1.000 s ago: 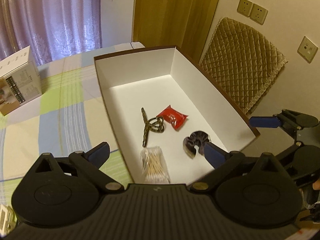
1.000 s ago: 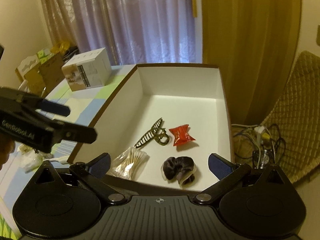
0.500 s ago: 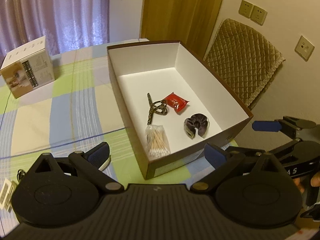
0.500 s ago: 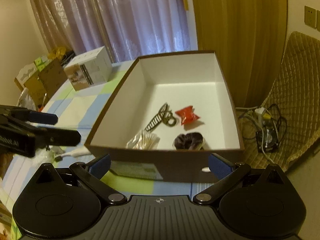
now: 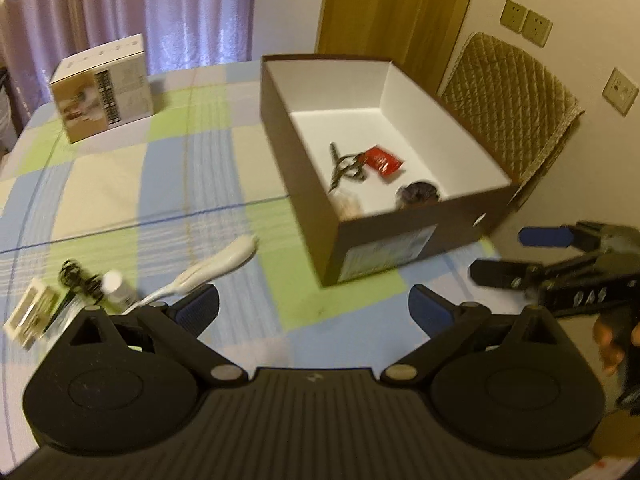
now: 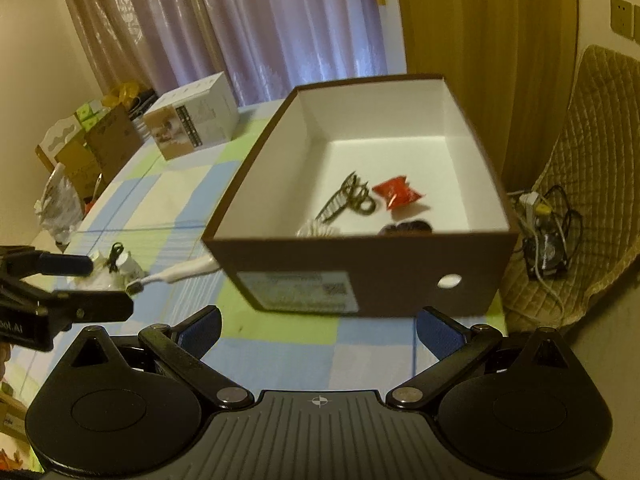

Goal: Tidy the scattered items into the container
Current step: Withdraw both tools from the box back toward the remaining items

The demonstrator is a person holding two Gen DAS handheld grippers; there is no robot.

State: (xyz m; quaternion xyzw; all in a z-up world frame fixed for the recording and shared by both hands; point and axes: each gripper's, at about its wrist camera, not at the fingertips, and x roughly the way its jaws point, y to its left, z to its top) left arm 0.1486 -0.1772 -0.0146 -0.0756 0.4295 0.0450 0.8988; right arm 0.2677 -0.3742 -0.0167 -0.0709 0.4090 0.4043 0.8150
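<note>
Fingers (image 5: 196,305) of both grippers spread wide, empty; four items lie in one box (image 5: 304,184).

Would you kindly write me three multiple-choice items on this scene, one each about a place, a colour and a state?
1. Where does the white toothbrush lie?
A. inside the brown box
B. on the checked cloth left of the brown box
C. on top of the white carton

2. What colour is the snack packet in the brown box?
A. red
B. blue
C. green

3. How do the left tongs stand?
A. shut on the toothbrush
B. shut on nothing
C. open and empty

Answers:
1 B: it rests on the checked cloth beside the box's left wall.
2 A: the packet by the hair claw is red.
3 C: the blue pads stand wide apart with only cloth between them.
</note>
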